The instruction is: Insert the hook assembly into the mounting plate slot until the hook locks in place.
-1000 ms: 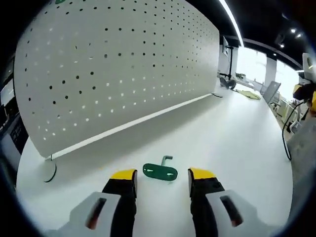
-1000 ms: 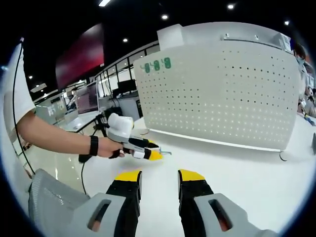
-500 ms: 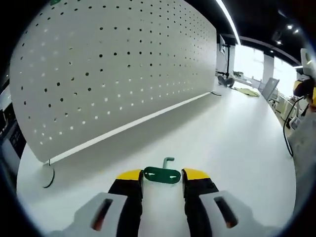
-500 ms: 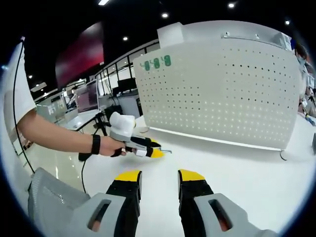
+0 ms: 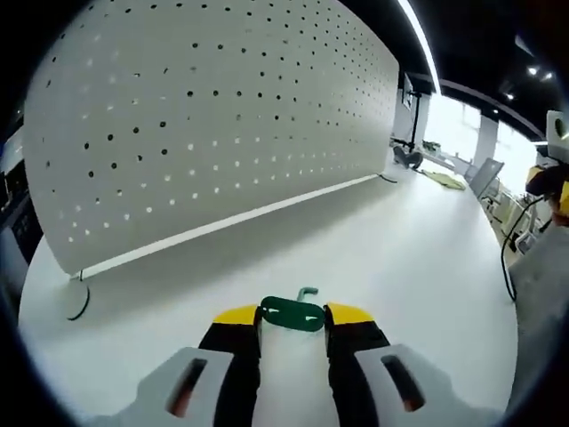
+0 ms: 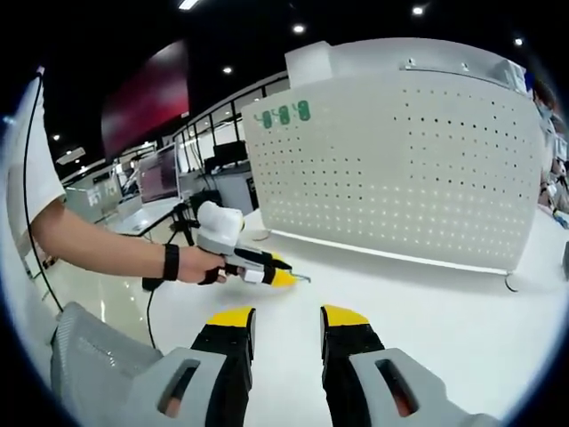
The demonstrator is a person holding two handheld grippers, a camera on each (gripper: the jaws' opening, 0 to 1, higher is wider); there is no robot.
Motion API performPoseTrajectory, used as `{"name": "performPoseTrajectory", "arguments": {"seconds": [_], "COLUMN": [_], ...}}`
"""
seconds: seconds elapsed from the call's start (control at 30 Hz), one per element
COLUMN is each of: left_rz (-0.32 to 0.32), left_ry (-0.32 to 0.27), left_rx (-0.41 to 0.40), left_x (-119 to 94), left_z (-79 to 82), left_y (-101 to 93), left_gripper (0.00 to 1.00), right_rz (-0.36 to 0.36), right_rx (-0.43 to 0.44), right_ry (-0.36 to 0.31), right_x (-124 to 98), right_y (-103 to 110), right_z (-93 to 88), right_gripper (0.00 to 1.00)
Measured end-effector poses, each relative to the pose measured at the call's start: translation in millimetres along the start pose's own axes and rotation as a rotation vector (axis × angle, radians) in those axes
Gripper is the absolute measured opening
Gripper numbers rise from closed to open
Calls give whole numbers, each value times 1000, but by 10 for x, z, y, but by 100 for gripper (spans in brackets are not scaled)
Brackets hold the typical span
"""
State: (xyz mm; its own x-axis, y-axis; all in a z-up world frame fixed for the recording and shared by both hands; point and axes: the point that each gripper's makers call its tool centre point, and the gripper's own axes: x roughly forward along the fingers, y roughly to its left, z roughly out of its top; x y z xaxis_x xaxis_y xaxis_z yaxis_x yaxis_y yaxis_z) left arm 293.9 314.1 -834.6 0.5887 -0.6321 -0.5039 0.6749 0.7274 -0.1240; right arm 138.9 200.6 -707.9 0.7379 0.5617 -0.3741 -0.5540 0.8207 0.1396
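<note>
Left gripper (image 5: 292, 318) low centre of the left gripper view, jaws clamped on the green mounting plate (image 5: 291, 314); grey hook (image 5: 307, 292) pokes out just beyond. White table (image 5: 418, 258) under it, pegboard (image 5: 204, 124) upper left. Right gripper (image 6: 286, 322) bottom centre, jaws apart, nothing held. Person's forearm (image 6: 107, 249) reaches in level from left.

Open-plan office, monitors (image 6: 163, 179), white pegboard partition (image 6: 400, 169)
</note>
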Motion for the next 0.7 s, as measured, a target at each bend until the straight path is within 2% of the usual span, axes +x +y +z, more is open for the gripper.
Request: {"name": "performPoseTrajectory", "arguments": {"seconds": [0.37, 0.47, 0.53, 0.7], "left_rz": [-4, -18, -45, -67], "left_ry": [-36, -45, -40, -69], "left_rx": [-80, -101, -86, -119], "left_x": [-144, -186, -214, -321], "left_z": [98, 126, 141, 243], "left_y": [-43, -90, -174, -284], "left_gripper": [28, 28, 28, 27], "right_rz": [3, 11, 16, 26], "right_rx": [2, -1, -1, -8], "right_ry": [-7, -10, -12, -14], "right_x": [-11, -3, 4, 12], "right_y": [16, 35, 44, 65], "right_z": [-1, 13, 21, 38], "right_gripper": [29, 29, 29, 29]}}
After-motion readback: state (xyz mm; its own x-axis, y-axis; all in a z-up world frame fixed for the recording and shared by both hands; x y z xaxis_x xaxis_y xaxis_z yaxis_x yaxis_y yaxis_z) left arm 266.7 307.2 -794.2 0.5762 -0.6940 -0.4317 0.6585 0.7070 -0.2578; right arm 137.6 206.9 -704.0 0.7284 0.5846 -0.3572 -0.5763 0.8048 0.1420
